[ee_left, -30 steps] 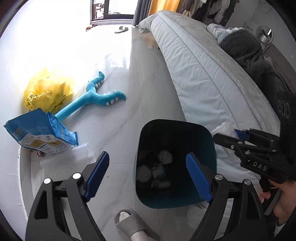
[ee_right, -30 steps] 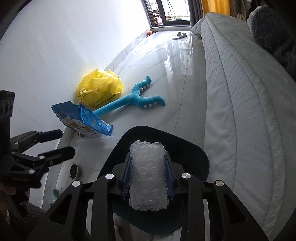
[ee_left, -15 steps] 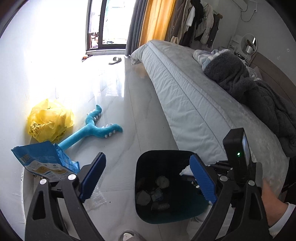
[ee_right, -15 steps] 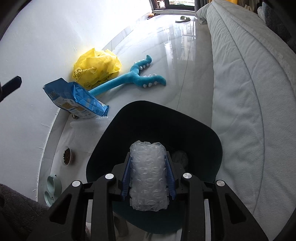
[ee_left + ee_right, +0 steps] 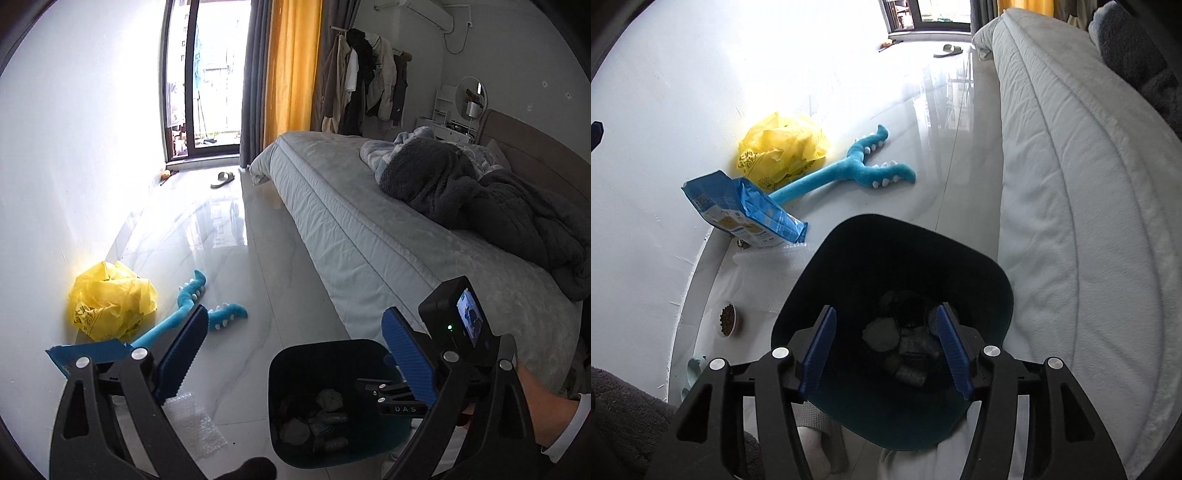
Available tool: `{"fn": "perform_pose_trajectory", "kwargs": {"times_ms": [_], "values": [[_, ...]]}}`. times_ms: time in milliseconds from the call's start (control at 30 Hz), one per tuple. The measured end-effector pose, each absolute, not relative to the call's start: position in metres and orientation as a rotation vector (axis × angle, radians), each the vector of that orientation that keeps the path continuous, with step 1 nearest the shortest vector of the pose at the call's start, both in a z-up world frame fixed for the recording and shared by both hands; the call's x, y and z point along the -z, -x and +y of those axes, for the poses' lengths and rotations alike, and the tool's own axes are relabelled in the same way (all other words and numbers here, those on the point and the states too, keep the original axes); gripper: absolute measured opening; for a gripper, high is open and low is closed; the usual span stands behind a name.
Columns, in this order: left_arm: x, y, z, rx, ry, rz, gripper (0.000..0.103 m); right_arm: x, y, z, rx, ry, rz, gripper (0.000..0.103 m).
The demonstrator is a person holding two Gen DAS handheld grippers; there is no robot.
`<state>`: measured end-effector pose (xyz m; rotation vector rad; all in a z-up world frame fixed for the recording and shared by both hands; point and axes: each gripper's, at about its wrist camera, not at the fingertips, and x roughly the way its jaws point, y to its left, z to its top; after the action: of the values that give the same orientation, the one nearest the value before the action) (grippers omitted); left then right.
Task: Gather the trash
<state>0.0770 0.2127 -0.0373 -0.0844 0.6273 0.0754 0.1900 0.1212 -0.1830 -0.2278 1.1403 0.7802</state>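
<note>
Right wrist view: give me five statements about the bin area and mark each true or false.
1. The right gripper hangs over the dark bin. True.
2. A roll of bubble wrap sits clamped between its pads. False: its jaws are opening and nothing is between them.
3. The bin is empty. False: several crumpled pieces lie at its bottom.
4. The blue snack bag lies on the floor by the wall, next to the yellow plastic bag. True.
5. The teal plush toy lies on the bed. False: it lies on the floor.
</note>
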Motion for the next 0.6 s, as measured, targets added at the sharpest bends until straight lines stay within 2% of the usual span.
{"fn": "perform_pose_trajectory", "kwargs": {"times_ms": [167,600], "values": [[0.023,-0.072,0.201,-0.093,0.082,0.578,0.098,0.150,-0.180,0.098,-0.761,0.194,1.048,0.062],[0.015,-0.043,0.151,-0.108,0.044,0.534,0.100,0.066,-0.155,-0.004,-0.581,0.129,0.793,0.086]]}}
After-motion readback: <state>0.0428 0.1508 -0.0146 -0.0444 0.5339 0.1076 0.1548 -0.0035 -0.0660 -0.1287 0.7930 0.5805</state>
